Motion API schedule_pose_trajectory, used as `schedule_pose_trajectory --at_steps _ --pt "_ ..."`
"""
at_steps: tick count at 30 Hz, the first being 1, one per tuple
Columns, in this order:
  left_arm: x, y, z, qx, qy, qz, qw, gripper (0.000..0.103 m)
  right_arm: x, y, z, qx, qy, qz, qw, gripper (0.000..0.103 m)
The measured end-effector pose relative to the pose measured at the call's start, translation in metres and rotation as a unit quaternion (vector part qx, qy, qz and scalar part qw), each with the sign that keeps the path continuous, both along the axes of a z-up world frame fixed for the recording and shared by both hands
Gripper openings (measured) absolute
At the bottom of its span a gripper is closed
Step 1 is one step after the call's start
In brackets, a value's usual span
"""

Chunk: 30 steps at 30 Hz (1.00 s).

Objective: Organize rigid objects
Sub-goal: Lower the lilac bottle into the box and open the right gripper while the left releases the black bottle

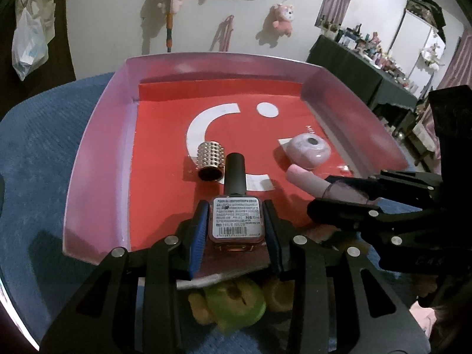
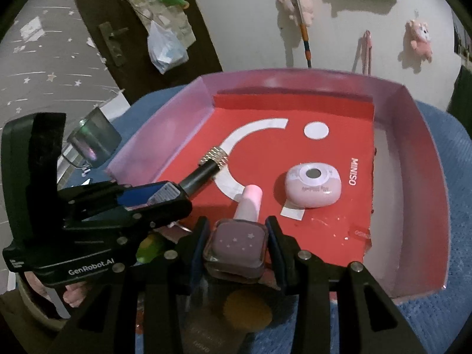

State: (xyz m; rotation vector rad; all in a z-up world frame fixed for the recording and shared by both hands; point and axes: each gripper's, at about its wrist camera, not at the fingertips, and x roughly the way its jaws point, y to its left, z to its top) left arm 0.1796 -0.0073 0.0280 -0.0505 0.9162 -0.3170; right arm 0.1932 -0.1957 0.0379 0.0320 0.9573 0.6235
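Clamped in our left gripper (image 1: 236, 221) is a black-capped nail polish bottle (image 1: 236, 206); our right gripper (image 2: 236, 247) grips a pink-capped mauve bottle (image 2: 236, 247), both over the red tray's (image 2: 413, 177) near edge, unplaced beside two items already inside.

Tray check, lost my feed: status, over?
Left gripper shut on black-capped bottle. Right gripper shut on pink-capped bottle. Both over red tray; studded cap, pink case inside.
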Motion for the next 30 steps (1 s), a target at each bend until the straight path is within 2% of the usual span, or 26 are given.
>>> schedule_pose_trajectory --at_steps 9,12,16,19,30 --pt "0.02 0.005 -0.015 0.007 0.016 0.017 0.9997 0.034 0.023 -0.001 -0.014 -0.018 0.026 -0.019 0.999 0.042" --pt "0.023 0.009 -0.015 0.009 0.013 0.027 0.9995 0.034 0.028 -0.005 -0.016 -0.024 0.021 -0.035 0.999 0.041" --pt "0.028 0.013 -0.017 0.014 0.009 0.04 0.999 0.034 0.033 -0.011 -0.014 -0.055 -0.008 -0.071 0.996 0.041" --pt "0.028 0.011 -0.018 0.026 0.005 0.042 0.9988 0.034 0.037 -0.017 -0.017 -0.055 -0.004 -0.084 0.995 0.041" --pt "0.029 0.012 -0.018 0.027 0.005 0.043 0.9987 0.034 0.038 -0.013 -0.018 -0.063 -0.005 -0.085 0.994 0.041"
